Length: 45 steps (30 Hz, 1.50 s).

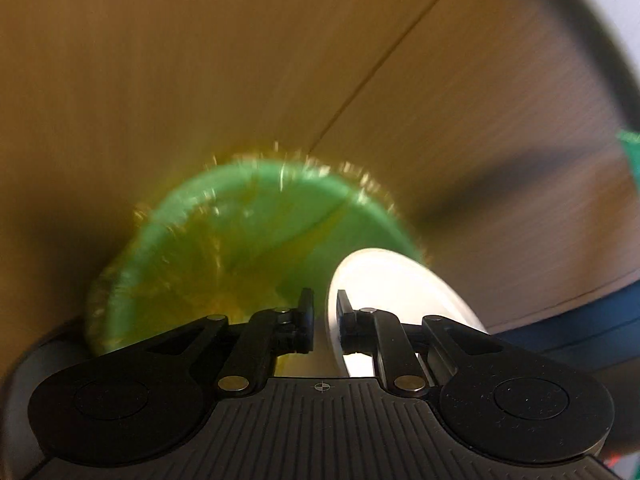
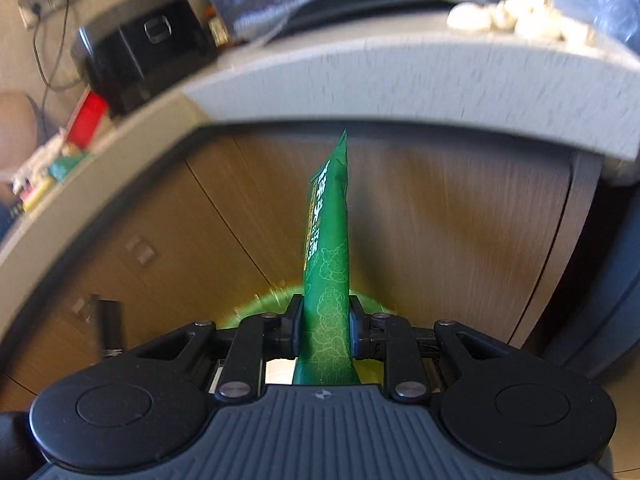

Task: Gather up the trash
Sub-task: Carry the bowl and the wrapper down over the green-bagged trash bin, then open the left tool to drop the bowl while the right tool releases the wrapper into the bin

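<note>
Both tongs are loaded and pointing down toward a bin. Right tongs [image 2: 325, 330] are clamped on a long, flat green foil snack wrapper [image 2: 330, 248] printed with pale cloud-like outlines and yellow lettering; the pads pinch it low down, and the rest of the wrapper stands up past them toward the pale grey tabletop [image 2: 400, 80] edge above. Left tongs [image 1: 325, 322] are nearly together, with the rim of a white round disposable plate or lid [image 1: 400, 284] between the pads; whether they pinch it firmly I cannot tell, though the narrow gap suggests a thin edge is held.

Just beyond the left tongs sits a bright green round bin lined with a clear, crinkled plastic bag [image 1: 248, 240], standing on the floor against brown wood-grain cabinet doors [image 1: 200, 80]. In the right wrist view only a sliver of that green rim shows, behind the pads.

As to handling, I judge the wrapper very light, limp and slippery: it will bend and flutter, so a pinch across its flat width near one end, as now, seems right. The white disc looks light but fairly stiff; an edge grip lets it swing, so it should be carried over the mouth of the bin before letting go.

On the tabletop lie more candidates: small scraps of wrapper [image 2: 48, 172], beside a black box-shaped appliance [image 2: 148, 40].
</note>
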{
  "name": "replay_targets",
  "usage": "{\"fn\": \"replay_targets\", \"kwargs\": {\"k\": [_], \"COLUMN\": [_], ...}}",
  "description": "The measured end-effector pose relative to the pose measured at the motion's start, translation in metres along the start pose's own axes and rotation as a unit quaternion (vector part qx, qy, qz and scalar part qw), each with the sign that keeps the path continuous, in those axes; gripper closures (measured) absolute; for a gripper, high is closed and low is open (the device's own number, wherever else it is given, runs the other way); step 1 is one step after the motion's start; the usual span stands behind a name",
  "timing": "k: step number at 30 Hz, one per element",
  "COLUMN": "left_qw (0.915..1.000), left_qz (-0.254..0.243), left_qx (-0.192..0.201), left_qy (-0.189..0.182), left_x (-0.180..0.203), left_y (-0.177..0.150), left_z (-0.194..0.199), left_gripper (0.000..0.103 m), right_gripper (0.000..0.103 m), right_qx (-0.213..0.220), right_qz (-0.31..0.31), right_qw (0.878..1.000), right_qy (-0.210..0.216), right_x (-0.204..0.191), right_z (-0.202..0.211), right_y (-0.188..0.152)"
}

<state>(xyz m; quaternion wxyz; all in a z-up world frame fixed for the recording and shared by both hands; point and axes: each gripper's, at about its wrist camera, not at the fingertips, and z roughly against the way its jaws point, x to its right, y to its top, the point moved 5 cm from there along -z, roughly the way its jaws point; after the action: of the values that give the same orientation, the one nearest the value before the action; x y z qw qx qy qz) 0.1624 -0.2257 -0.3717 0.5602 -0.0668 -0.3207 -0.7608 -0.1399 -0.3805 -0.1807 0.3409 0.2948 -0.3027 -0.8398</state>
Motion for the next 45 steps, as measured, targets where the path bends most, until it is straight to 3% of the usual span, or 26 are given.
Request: {"fn": "replay_targets", "kwargs": {"k": [2,7,14,16,19,25,28,31,37,39,43,45], "left_qw": [1.0000,0.9993,0.9988,0.9990,0.9985,0.9874,0.9810,0.9708,0.9468,0.9392,0.9049,0.9010], "left_qz": [-0.006,0.035,-0.029,-0.041,-0.017,-0.038,-0.042,-0.082,-0.132,-0.165,-0.246,-0.234], "left_qx": [0.003,0.011,0.037,0.012,-0.052,-0.153,-0.181,-0.196,-0.242,-0.238,-0.244,-0.257], "left_qy": [0.003,-0.008,0.009,0.014,0.008,0.006,0.056,0.111,0.167,0.184,0.247,0.259], "left_x": [-0.015,-0.035,-0.019,-0.019,-0.020,0.004,0.006,0.008,0.005,0.005,-0.008,-0.024], "left_y": [-0.008,-0.005,0.008,0.004,-0.001,-0.002,-0.001,-0.003,-0.023,-0.026,-0.038,-0.038], "left_z": [-0.010,0.006,0.039,0.033,0.004,-0.076,-0.122,-0.164,-0.218,-0.223,-0.221,-0.219], "left_gripper": [0.079,0.080,0.079,0.079,0.079,0.080,0.080,0.080,0.079,0.068,0.071,0.072], "right_gripper": [0.082,0.082,0.082,0.082,0.082,0.082,0.082,0.082,0.082,0.082,0.082,0.082], "right_qx": [-0.014,-0.055,-0.097,-0.106,-0.117,-0.099,-0.093,-0.089,-0.072,-0.072,-0.090,-0.092], "right_qz": [0.004,-0.005,0.011,0.019,0.020,0.017,0.011,0.010,-0.011,-0.016,-0.033,-0.038], "right_qw": [1.000,0.998,0.995,0.994,0.993,0.994,0.995,0.995,0.997,0.997,0.995,0.995], "right_qy": [0.000,0.005,0.005,-0.001,-0.007,-0.030,-0.035,-0.032,-0.019,-0.021,-0.023,-0.019], "right_x": [0.000,-0.001,-0.024,-0.028,-0.027,-0.006,0.006,0.012,0.028,0.033,0.042,0.043], "right_z": [-0.013,-0.057,-0.132,-0.150,-0.161,-0.144,-0.132,-0.122,-0.111,-0.113,-0.124,-0.124], "right_y": [-0.004,-0.012,-0.026,-0.029,-0.037,-0.043,-0.048,-0.054,-0.059,-0.063,-0.067,-0.065]}}
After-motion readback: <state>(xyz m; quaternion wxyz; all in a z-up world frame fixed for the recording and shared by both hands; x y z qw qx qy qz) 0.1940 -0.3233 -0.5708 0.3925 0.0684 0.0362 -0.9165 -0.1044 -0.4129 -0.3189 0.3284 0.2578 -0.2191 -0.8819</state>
